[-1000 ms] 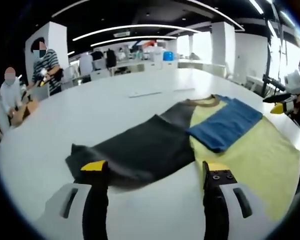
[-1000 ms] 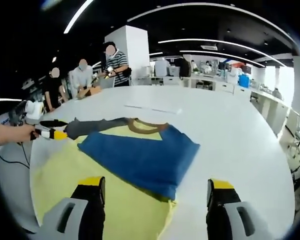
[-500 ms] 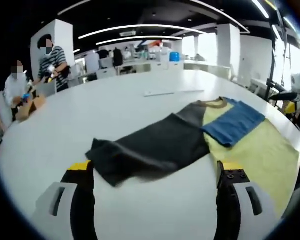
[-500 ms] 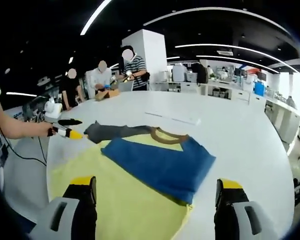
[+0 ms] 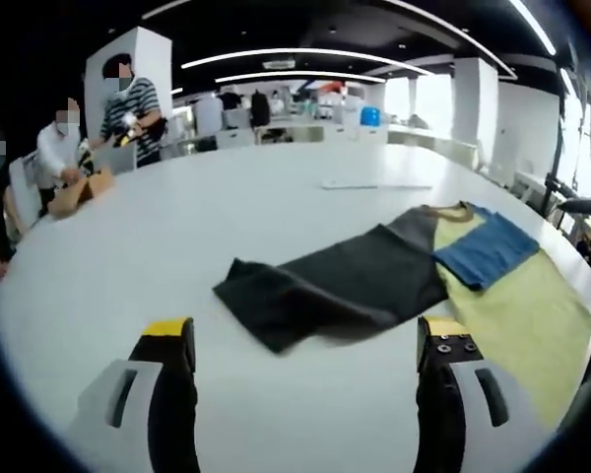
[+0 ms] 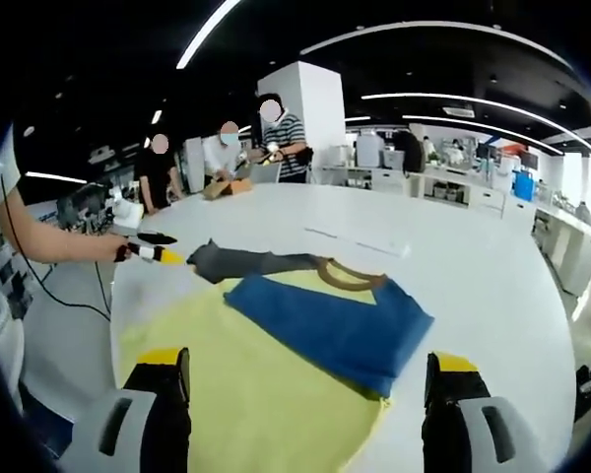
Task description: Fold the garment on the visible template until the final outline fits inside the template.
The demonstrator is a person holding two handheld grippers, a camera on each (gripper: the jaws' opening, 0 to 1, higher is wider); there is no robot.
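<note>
Both grippers pull back from the garment [image 5: 360, 286], left gripper [image 5: 307, 340] and right gripper [image 6: 310, 370] wide and empty, its dark half beside the yellow template [image 6: 246, 379], unfolded.

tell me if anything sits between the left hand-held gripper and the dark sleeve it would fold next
Nothing visible does. In the left gripper view, the left hand-held gripper is open above bare white table, and the dark sleeve lies flat just beyond its tips, spread off the yellow template. The blue sleeve is already folded onto the garment.
</note>
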